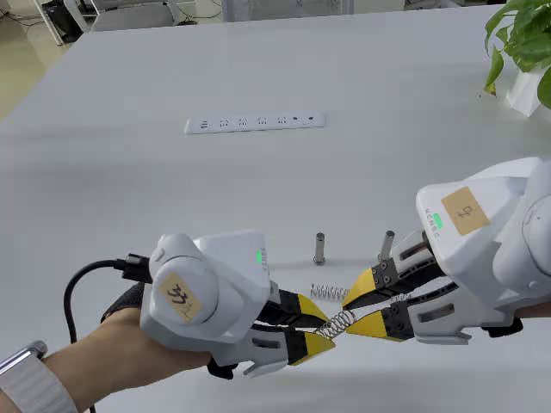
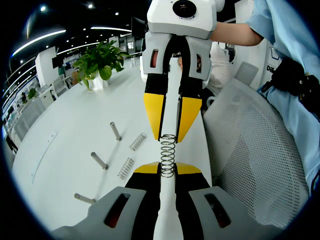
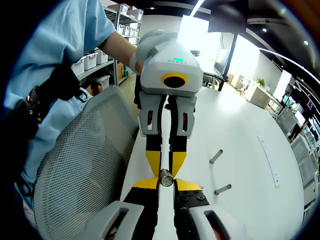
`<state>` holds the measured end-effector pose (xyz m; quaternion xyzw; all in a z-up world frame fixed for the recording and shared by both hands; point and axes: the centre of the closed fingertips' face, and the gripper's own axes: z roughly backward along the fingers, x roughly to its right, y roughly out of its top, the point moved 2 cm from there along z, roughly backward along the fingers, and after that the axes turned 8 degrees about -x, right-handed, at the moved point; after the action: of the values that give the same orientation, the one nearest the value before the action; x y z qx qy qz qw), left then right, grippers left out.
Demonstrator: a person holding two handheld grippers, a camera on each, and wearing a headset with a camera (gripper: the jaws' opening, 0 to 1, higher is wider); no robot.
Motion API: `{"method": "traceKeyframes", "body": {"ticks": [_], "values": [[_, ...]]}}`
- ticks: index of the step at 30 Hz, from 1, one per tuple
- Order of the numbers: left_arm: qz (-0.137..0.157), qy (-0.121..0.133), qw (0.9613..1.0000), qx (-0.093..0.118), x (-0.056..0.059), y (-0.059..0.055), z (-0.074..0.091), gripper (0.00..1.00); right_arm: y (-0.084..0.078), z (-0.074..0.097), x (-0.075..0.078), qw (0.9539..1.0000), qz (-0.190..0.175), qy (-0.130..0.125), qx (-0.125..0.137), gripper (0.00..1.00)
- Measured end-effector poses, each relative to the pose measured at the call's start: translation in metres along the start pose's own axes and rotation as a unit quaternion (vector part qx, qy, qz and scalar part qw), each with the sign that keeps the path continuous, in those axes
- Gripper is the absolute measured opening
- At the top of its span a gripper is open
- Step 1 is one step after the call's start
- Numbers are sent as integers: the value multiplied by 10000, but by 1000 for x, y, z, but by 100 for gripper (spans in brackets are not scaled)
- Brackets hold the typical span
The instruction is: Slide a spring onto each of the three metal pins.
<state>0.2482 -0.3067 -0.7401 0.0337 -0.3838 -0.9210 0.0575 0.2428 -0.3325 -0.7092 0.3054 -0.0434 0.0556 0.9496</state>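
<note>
A spring (image 1: 336,323) hangs in the air between my two grippers, just above the table's near edge. My left gripper (image 1: 320,337) is shut on its near end and my right gripper (image 1: 346,311) on its far end, tip to tip. In the left gripper view the spring (image 2: 168,156) runs up from my left gripper (image 2: 167,173) into the right gripper (image 2: 168,139). Three metal pins (image 2: 115,131) (image 2: 99,160) (image 2: 84,198) lie or stand on the white table. Two pins (image 1: 319,248) (image 1: 386,245) stand upright just beyond the grippers. Loose springs (image 2: 138,141) (image 2: 125,168) lie near them.
A white power strip (image 1: 255,123) lies mid-table. A potted plant (image 1: 521,43) stands at the far right corner. A grey mesh chair (image 2: 250,150) sits by the table's near edge, next to the person in a blue shirt (image 3: 60,45).
</note>
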Motion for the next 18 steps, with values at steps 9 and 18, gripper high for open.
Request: {"method": "traceKeyframes", "body": {"ticks": [9, 18], "values": [[-58, -39, 9999, -87, 3, -4, -1, 6, 1, 0, -2, 10000, 57, 63, -12, 23], [-11, -48, 10000, -67, 3, -4, -3, 6, 1, -2, -4, 9994, 192, 218, -182, 25]]}}
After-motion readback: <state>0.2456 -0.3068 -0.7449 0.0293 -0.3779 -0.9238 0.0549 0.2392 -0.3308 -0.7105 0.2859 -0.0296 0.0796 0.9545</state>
